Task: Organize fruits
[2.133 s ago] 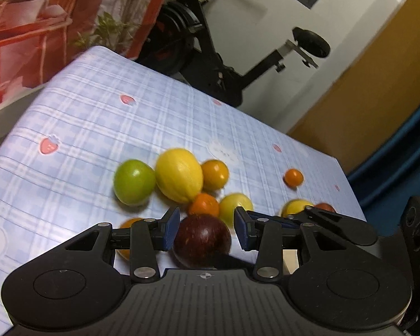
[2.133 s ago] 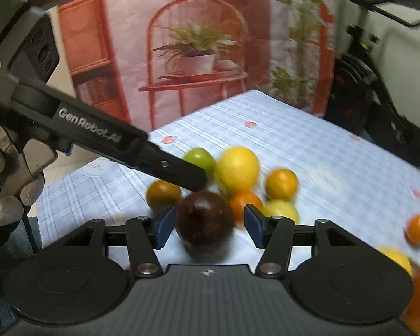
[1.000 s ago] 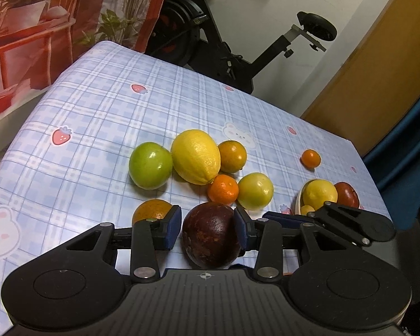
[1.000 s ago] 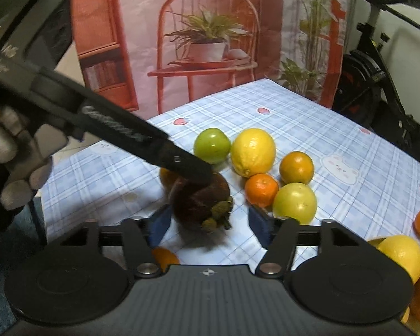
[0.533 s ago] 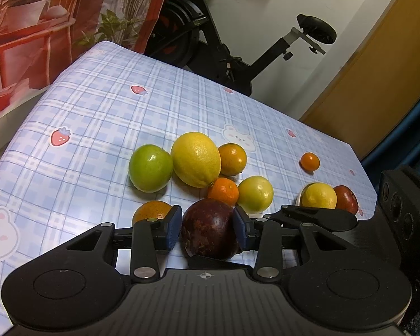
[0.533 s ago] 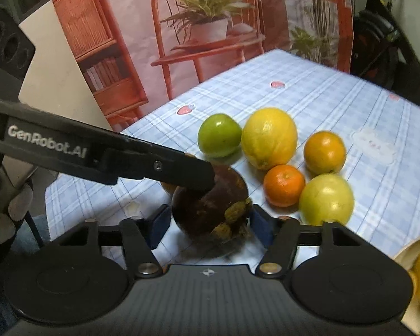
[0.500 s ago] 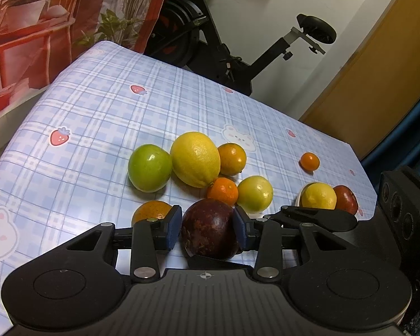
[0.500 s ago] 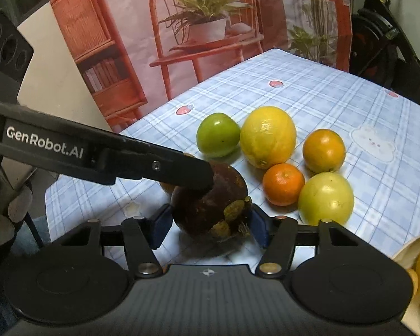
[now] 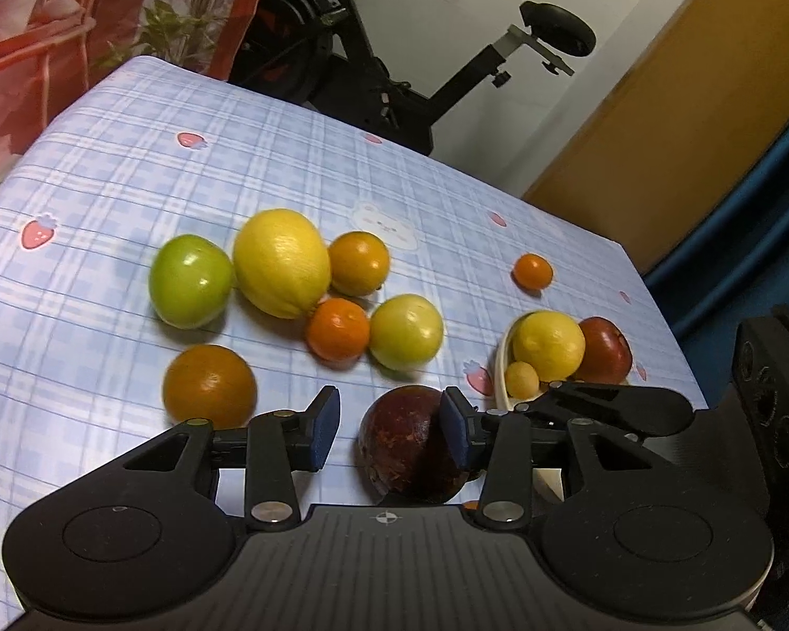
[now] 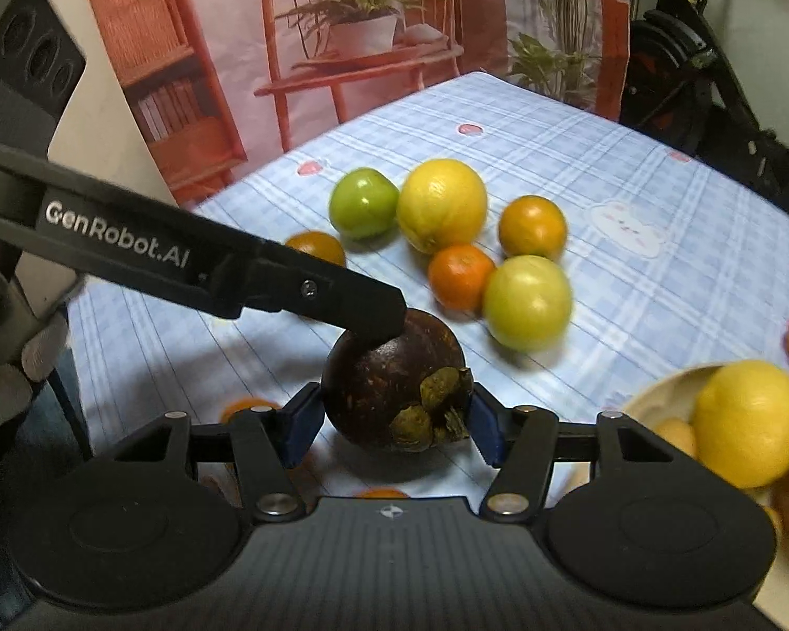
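Observation:
A dark purple mangosteen hangs just above the checked tablecloth. My right gripper is shut on it, a blue pad pressed to each side. In the left wrist view the mangosteen sits between the jaws of my left gripper, which are opening. The left pad stands clear of the fruit and the right pad is at its edge. From the right wrist, one left finger reaches over the top of the fruit. A pale bowl at the right holds a lemon, a red apple and a small yellow fruit.
Loose on the cloth lie a green apple, a large lemon, two oranges, a tangerine, a yellow-green fruit and a small tangerine. An exercise bike stands beyond the far edge.
The right gripper's pads closed onto the mangosteen. The left gripper's jaws widened and its left pad came off the fruit. The left view slid a little to the left.

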Available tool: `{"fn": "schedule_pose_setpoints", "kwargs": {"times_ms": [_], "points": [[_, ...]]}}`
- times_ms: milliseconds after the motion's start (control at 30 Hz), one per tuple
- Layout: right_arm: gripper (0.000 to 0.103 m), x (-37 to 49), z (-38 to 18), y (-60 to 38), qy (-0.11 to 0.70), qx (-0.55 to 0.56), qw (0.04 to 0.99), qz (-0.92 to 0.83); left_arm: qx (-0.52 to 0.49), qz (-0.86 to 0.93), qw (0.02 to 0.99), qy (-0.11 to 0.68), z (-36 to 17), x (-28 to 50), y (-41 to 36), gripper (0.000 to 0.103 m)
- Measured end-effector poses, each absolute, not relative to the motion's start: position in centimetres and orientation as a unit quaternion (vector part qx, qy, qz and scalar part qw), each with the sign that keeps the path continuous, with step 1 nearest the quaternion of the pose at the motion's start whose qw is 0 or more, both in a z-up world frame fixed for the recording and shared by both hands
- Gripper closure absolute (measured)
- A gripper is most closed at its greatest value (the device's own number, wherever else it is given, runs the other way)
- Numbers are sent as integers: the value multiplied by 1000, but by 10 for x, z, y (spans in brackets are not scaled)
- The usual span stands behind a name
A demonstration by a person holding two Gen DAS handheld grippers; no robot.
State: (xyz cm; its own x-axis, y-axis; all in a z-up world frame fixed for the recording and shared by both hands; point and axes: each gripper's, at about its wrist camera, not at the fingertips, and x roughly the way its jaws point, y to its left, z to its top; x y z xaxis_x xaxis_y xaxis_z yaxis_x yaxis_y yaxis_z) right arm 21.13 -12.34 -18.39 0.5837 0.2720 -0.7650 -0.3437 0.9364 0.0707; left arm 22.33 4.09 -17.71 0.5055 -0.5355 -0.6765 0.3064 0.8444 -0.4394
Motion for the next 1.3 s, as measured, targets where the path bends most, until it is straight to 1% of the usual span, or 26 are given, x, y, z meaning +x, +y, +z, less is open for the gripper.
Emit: {"fn": "schedule_pose_setpoints", "kwargs": {"times_ms": [267,300,333,533,600,633,700,733,767,800,1000,1300], "points": [[42,211,-181,-117,425,-62,887,168,-121,-218,865,435,-178,224,50,57],[42,211,-181,-117,425,-61,888,167,-119,-214,866,437,-179,225,52,58],[42,211,-181,-117,424,-58,888,168,-116,-209,866,439,-179,225,55,61],[42,208,-173,-120,406,-40,896,176,-125,-206,870,431,-174,223,65,60],[43,208,-172,-118,405,-48,896,177,-137,-212,868,427,-170,223,68,60],[45,208,-171,-117,403,-52,896,179,-139,-216,868,425,-168,223,69,59],[45,208,-171,-115,399,-53,898,179,-133,-224,867,425,-166,221,64,56],[45,208,-172,-114,398,-53,898,180,-128,-228,866,426,-166,220,60,51],[45,209,-173,-114,398,-52,898,182,-123,-230,865,428,-167,219,57,43],[45,209,-175,-113,396,-52,898,185,-118,-232,865,429,-168,219,54,42],[43,207,-182,-109,389,-52,899,194,-101,-240,859,440,-176,218,41,42],[40,210,-190,-115,374,-21,906,196,-69,-238,858,450,-184,218,29,42]]}}
